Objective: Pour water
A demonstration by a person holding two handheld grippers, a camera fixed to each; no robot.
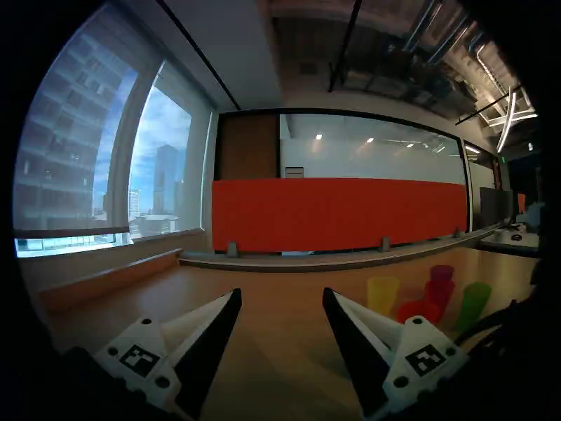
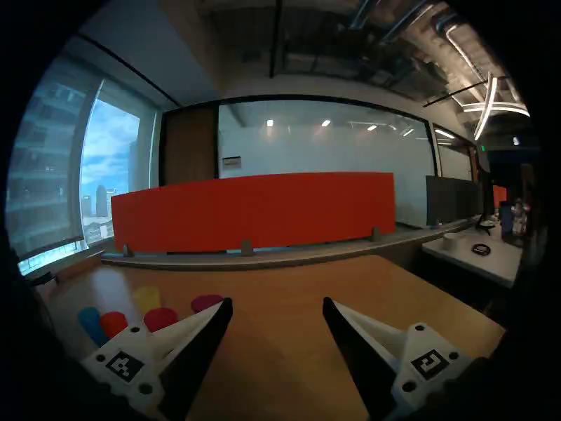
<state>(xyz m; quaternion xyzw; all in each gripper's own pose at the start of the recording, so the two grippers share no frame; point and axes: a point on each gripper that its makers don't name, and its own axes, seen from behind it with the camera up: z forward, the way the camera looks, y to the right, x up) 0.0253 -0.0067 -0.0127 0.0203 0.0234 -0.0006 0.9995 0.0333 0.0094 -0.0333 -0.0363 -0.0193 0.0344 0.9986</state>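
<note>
Several coloured plastic cups stand grouped on the wooden table. In the left gripper view they sit to the right: a yellow cup (image 1: 383,292), a red cup (image 1: 418,310), a magenta cup (image 1: 440,283) and a green cup (image 1: 474,304). My left gripper (image 1: 282,307) is open above the bare tabletop, left of the cups. In the right gripper view the cups lie at lower left: blue cup (image 2: 90,323), red cup (image 2: 113,323), yellow cup (image 2: 147,298), two magenta cups (image 2: 206,302). My right gripper (image 2: 278,314) is open, to their right, holding nothing.
An orange divider panel (image 1: 336,212) runs along the far edge of the table (image 1: 280,351). Large windows (image 1: 105,161) stand to the left. A neighbouring white desk (image 2: 484,256) with a monitor and small objects lies at the right.
</note>
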